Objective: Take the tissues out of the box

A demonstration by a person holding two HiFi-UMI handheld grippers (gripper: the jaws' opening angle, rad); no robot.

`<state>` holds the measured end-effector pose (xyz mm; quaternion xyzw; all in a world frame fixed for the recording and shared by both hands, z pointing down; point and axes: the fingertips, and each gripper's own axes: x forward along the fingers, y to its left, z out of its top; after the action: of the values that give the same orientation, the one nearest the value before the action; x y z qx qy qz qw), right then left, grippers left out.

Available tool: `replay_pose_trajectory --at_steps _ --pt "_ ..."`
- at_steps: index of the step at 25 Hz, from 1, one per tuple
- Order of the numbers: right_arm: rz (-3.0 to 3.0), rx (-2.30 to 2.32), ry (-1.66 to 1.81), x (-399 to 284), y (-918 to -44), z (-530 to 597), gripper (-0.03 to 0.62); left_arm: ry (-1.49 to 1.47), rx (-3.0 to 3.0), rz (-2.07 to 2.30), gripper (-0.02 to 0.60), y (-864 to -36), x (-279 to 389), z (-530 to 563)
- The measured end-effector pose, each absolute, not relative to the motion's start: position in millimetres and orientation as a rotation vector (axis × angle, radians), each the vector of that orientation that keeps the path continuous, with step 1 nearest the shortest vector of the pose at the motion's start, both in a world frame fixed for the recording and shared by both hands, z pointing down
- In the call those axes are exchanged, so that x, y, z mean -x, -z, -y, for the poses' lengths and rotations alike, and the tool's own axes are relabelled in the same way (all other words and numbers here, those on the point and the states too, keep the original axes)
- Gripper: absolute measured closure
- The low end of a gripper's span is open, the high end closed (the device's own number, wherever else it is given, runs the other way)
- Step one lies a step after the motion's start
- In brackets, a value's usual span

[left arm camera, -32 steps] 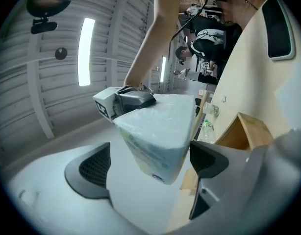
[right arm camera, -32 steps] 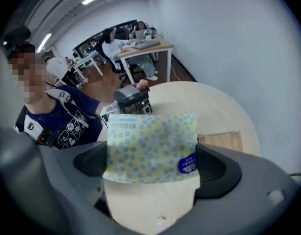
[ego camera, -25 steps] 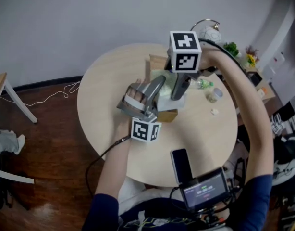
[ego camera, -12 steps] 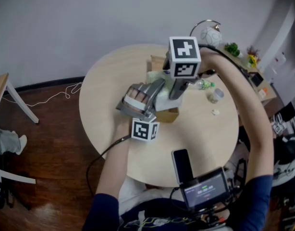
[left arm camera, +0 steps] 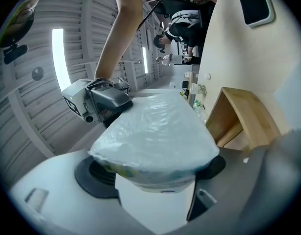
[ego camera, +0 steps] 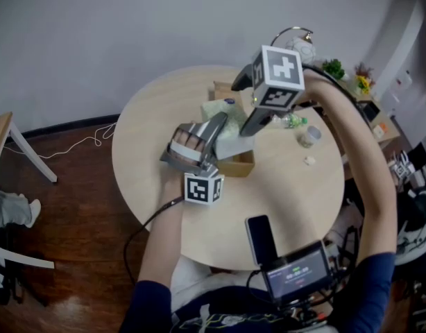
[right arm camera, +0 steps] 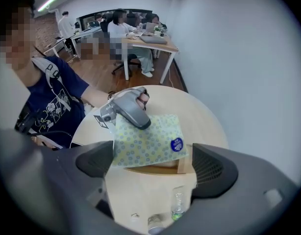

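Note:
A tissue pack [ego camera: 221,111], pale green with small dots and a blue sticker, is lifted over the open wooden box [ego camera: 238,164] in the middle of the round table [ego camera: 150,137]. My left gripper [ego camera: 220,127] comes in from the near left and is shut on one end of the pack [left arm camera: 155,131], which bulges between its pads. My right gripper [ego camera: 247,126] reaches down from the far right. Its jaws are closing around the other end of the pack [right arm camera: 145,141], with a small gap at the right pad [right arm camera: 209,168]. The box [right arm camera: 155,169] lies just under the pack.
A phone [ego camera: 260,236] and a screen device [ego camera: 296,275] lie at the table's near edge. A plastic bottle [ego camera: 293,121] and a small jar [ego camera: 310,137] stand right of the box. A lamp [ego camera: 302,47] and plants [ego camera: 334,68] are at the far right. People sit at desks [right arm camera: 140,38].
The pack has risen from the box and shifted left. My right gripper has swung up and to the right, tilting. The left gripper has moved slightly left with the pack.

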<state>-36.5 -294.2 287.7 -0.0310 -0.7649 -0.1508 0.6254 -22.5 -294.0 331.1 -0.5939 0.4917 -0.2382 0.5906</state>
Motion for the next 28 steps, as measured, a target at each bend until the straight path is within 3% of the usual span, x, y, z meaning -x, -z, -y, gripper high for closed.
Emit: replay_pose_trajectory --at_steps 12,28 --pt "2.076 0.054 0.303 -6 -264 295 0.091 0.556 1.384 -1.162 0.149 -330 23 297" --pt "2.601 -0.04 0.156 -65 -308 309 0.098 0.542 1.406 -1.196 0.149 -325 29 297"
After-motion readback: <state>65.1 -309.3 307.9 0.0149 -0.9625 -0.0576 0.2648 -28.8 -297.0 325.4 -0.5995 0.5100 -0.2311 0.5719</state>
